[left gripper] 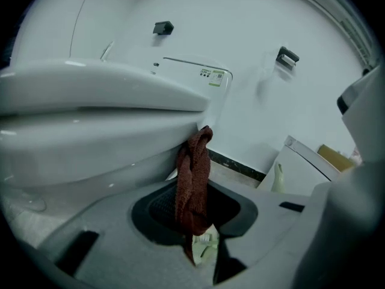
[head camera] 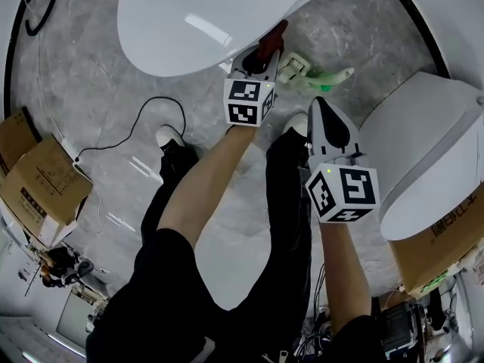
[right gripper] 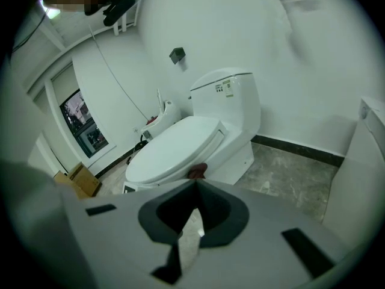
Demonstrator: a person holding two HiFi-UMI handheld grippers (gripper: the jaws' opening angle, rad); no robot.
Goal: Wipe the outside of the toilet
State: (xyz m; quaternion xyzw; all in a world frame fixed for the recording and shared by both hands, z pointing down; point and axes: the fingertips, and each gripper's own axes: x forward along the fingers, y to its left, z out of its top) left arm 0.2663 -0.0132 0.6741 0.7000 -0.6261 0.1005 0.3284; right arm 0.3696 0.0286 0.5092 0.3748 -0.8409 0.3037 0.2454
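Note:
The white toilet [head camera: 204, 21] fills the top of the head view, lid down. My left gripper [head camera: 263, 57] is shut on a dark red cloth [head camera: 274, 39] and holds it against the toilet's side. In the left gripper view the cloth [left gripper: 194, 173] stands up from the shut left gripper [left gripper: 194, 220] and touches the bowl [left gripper: 90, 155] just under the seat rim. My right gripper [head camera: 318, 106] hangs to the right, apart from the toilet, with nothing in it. In the right gripper view the right gripper [right gripper: 195, 183] is shut and faces the toilet [right gripper: 198, 140], where the cloth [right gripper: 197, 172] shows.
A pale green bottle [head camera: 321, 74] lies on the grey floor beside the toilet base. A second white fixture [head camera: 431, 142] stands at the right. Cardboard boxes sit at the left [head camera: 38, 180] and lower right [head camera: 446, 252]. A black cable [head camera: 144, 119] runs across the floor.

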